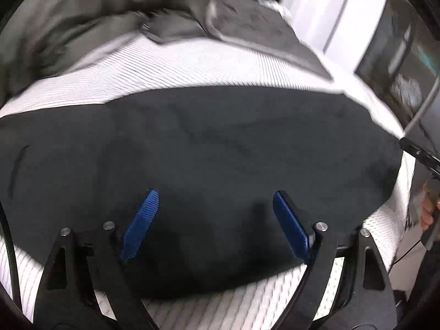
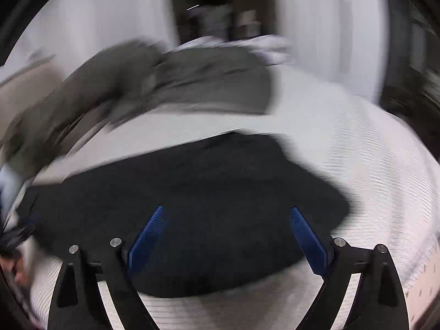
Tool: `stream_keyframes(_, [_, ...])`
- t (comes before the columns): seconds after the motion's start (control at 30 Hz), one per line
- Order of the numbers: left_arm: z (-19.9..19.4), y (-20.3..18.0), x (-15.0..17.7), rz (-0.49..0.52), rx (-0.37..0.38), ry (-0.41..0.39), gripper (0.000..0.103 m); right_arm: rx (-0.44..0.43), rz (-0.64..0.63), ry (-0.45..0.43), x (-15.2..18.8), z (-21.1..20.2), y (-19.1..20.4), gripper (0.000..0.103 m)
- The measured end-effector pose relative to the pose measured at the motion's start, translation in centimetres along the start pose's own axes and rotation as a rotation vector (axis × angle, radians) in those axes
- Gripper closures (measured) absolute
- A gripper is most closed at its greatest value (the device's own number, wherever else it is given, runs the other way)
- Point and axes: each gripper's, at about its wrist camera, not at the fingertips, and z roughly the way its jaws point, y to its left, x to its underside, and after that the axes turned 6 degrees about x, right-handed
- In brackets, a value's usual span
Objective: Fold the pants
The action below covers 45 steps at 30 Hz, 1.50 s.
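Note:
Dark navy pants lie folded flat on a white striped bed sheet. In the left wrist view my left gripper is open and empty, its blue pads just above the near part of the pants. In the right wrist view the same pants lie under my right gripper, which is open and empty, its blue pads spread over the cloth. Both views are motion-blurred.
A pile of grey-green garments lies behind the pants, also in the right wrist view. A grey folded cloth sits at the back right. The right gripper's body shows at the bed's right edge. Dark furniture stands beyond.

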Motion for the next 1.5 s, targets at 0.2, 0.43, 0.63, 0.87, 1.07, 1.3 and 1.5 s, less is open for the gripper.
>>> stream_keyframes(0.2, [0.5, 2.1, 1.1, 0.055, -0.035, 0.063, 0.019, -0.121, -0.236, 0.151, 0.3, 7.1, 11.1, 0.01])
stream_keyframes(0.43, [-5.7, 15.6, 3.2, -0.107, -0.212, 0.007, 0.021, -0.044, -0.215, 0.199, 1.4, 9.9, 9.4, 0.01])
stream_keyframes(0.63, [-9.8, 20.6, 4.2, -0.107, -0.273, 0.008, 0.036, 0.004, -0.187, 0.204, 1.0, 10.6, 8.0, 0.01])
stream_keyframes(0.87, [-9.8, 23.9, 2.1, -0.068, -0.284, 0.024, 0.056, 0.0, -0.196, 0.202, 0.4, 11.6, 9.4, 0.01])
stream_keyframes(1.07, [-12.4, 31.8, 3.3, -0.24, -0.346, -0.018, 0.102, -0.013, -0.179, 0.205, 0.3, 11.6, 9.1, 0.01])
stream_keyframes(1.3, [-11.8, 27.5, -0.4, -0.126, -0.239, -0.053, 0.101, -0.035, -0.165, 0.197, -0.3, 11.6, 9.9, 0.01])
stream_keyframes(1.5, [-7.2, 31.5, -2.3, -0.158, -0.277, 0.054, 0.1, -0.041, -0.19, 0.203, 0.0, 11.6, 10.7, 0.01])
